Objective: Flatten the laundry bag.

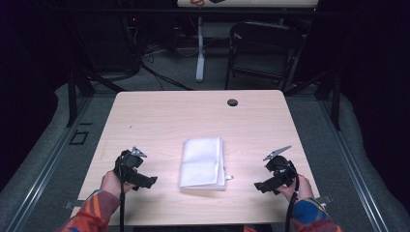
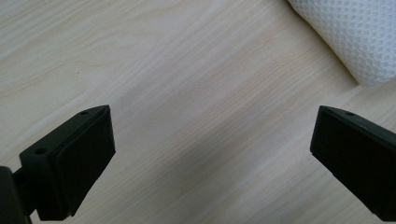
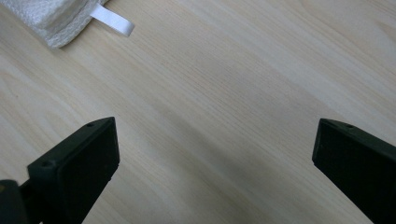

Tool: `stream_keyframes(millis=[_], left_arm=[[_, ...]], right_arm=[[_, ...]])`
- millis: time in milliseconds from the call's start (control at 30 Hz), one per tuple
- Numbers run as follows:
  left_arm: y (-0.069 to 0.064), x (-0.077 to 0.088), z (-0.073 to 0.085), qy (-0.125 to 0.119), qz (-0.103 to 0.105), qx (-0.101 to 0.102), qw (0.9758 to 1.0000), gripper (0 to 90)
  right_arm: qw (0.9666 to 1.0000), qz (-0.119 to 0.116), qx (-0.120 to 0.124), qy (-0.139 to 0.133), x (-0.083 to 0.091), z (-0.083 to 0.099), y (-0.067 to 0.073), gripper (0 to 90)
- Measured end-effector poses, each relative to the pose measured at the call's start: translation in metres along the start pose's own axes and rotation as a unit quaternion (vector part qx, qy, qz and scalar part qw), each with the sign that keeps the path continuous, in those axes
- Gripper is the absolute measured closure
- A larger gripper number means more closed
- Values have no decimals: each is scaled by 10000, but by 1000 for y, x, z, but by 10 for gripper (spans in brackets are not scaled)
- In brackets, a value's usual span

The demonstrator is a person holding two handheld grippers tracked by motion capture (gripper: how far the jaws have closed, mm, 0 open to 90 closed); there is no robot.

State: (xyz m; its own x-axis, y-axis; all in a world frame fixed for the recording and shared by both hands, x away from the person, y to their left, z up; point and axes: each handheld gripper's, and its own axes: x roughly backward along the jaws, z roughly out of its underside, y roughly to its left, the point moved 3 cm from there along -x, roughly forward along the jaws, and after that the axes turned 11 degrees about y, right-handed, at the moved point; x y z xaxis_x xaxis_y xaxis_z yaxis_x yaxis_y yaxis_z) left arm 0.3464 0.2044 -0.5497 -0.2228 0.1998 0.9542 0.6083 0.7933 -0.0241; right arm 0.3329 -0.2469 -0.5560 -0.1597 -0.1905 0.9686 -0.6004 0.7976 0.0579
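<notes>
1. The room is dark beyond the pale wood counter (image 1: 159,116), with a folding chair (image 1: 261,48) and a white stand leg (image 1: 200,48) on the floor at twelve o'clock (nothing there bears on the work).

2. The folded white towel (image 1: 202,163) lies flat near the counter's middle, a little toward the person's edge, its small label tab (image 1: 229,178) sticking out at about four o'clock.

3. The left gripper (image 1: 137,175) sits at nine o'clock of the towel, well apart, fingers (image 2: 79,163) spread wide and empty; its own view catches only a towel corner (image 2: 355,37) at one o'clock.

4. The right gripper (image 1: 272,182) sits at three o'clock, also apart, fingers (image 3: 74,172) released with bare wood between them.

5. Risk, as I judge it: the layers are loose, so pinching only the top ply would peel the fold open instead of lifting the stack.

6. Pulling one side earlier than the other could drag the towel askew across the smooth wood.

7. The right fingers might catch the tab alone (a weak hold that may slip).

8. A small dark disc (image 1: 232,102) at twelve o'clock lies clear of any likely path.
</notes>
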Motion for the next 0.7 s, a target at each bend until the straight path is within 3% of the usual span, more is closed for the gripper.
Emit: stream_keyframes(millis=[100, 333, 400, 667, 700], left_arm=[[-1, 1, 0, -54, 40, 13, 10000, 0], [-5, 6, -2, -188, 123, -43, 9997, 1], [-6, 6, -3, -219, 145, -49, 9996, 1], [-19, 8, -17, -358, 266, -397, 9982, 2], [-21, 8, -19, -370, 268, -432, 9980, 2]], right_arm=[[9999, -124, 14, -50, -2, -2, 1, 9], [9999, -58, 148, -62, -2, -7, 4, 14], [9998, -135, 137, -93, -2, -7, 5, 16], [9997, -99, 188, -69, 0, -6, 8, 20], [9997, -113, 63, -227, -2, -6, 10, 21]])
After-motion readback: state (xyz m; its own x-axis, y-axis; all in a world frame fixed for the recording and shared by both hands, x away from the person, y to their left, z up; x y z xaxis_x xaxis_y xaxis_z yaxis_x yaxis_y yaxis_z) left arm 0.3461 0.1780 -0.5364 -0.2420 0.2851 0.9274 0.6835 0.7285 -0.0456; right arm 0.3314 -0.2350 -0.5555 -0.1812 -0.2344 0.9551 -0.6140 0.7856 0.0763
